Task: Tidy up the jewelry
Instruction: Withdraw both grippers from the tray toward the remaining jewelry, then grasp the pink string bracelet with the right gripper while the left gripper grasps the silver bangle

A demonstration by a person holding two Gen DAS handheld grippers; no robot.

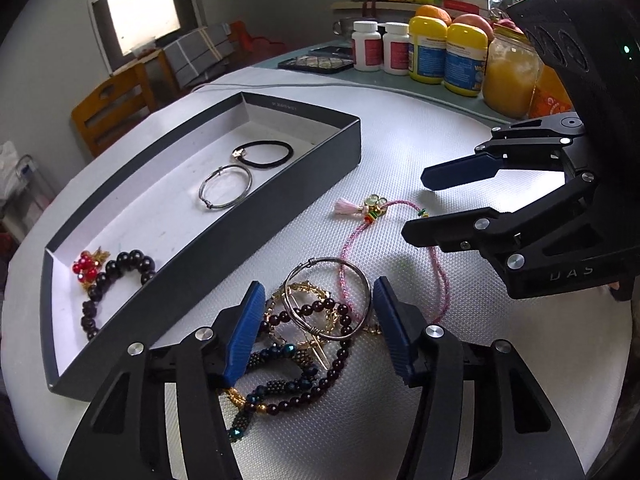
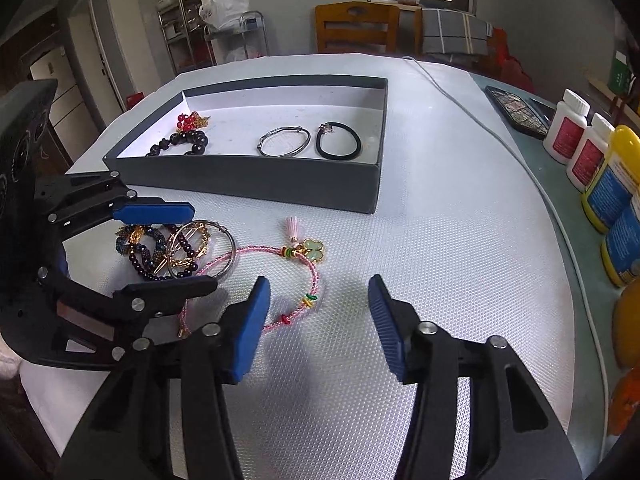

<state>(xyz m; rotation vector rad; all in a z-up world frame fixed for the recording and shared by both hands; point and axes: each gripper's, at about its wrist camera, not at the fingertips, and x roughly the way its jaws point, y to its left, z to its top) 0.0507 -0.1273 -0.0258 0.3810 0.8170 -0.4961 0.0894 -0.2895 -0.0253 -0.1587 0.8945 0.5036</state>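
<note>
A dark grey box lid (image 1: 344, 152) (image 2: 376, 128) lies on the white mat. It holds a black hair tie (image 1: 267, 153) (image 2: 338, 141), a silver bangle (image 1: 226, 187) (image 2: 284, 142), a dark bead bracelet (image 1: 116, 276) (image 2: 188, 140) and a red bead piece (image 1: 86, 266) (image 2: 186, 120). A tangled pile with a silver bangle (image 1: 328, 298) (image 2: 222, 248) and dark bead strands (image 1: 292, 376) (image 2: 148, 256) lies on the mat. My left gripper (image 1: 320, 312) (image 2: 196, 244) is open around this pile. A pink cord bracelet (image 1: 400, 208) (image 2: 312, 276) lies beside it. My right gripper (image 2: 318, 308) (image 1: 416, 204) is open, hovering over the cord.
Bottles (image 1: 428, 50) (image 2: 566, 130), a jar (image 1: 510, 72) and a dark tablet (image 2: 520, 110) stand along the table's far side. A grey cable (image 2: 472, 120) runs across the mat. A wooden chair (image 2: 356, 28) stands behind the table.
</note>
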